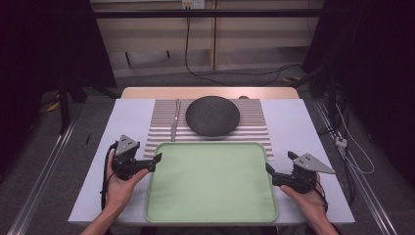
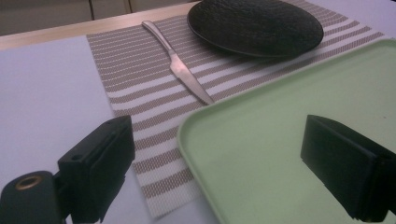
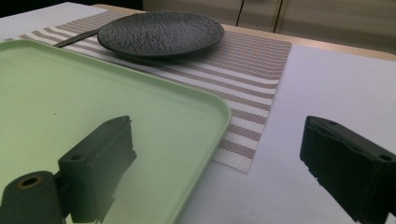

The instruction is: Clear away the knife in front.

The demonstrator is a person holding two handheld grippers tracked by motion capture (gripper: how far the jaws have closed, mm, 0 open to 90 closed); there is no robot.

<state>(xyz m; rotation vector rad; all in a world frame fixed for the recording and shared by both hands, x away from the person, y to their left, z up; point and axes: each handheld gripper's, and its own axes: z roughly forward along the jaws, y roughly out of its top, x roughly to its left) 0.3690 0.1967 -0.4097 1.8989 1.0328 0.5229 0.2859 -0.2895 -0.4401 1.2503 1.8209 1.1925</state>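
A pale green tray [image 1: 210,183] lies empty at the near middle of the white table. My left gripper [image 1: 152,164] is open at the tray's left edge, and the left gripper view shows the rim [image 2: 187,135] between its jaws. My right gripper [image 1: 280,161] is open at the right edge, its jaws likewise set on either side of the rim [image 3: 219,116]. Neither holds anything. Behind the tray, a black textured plate [image 1: 213,116] rests on a striped placemat [image 1: 254,125], with a steel knife [image 1: 174,122] to the plate's left.
The tray's far edge overlaps the placemat [image 2: 135,70]. Bare white table [image 1: 303,127] runs along both sides of the mat and tray. A wooden strip [image 1: 210,92] borders the table's far end. Cables [image 1: 235,73] lie on the floor beyond it.
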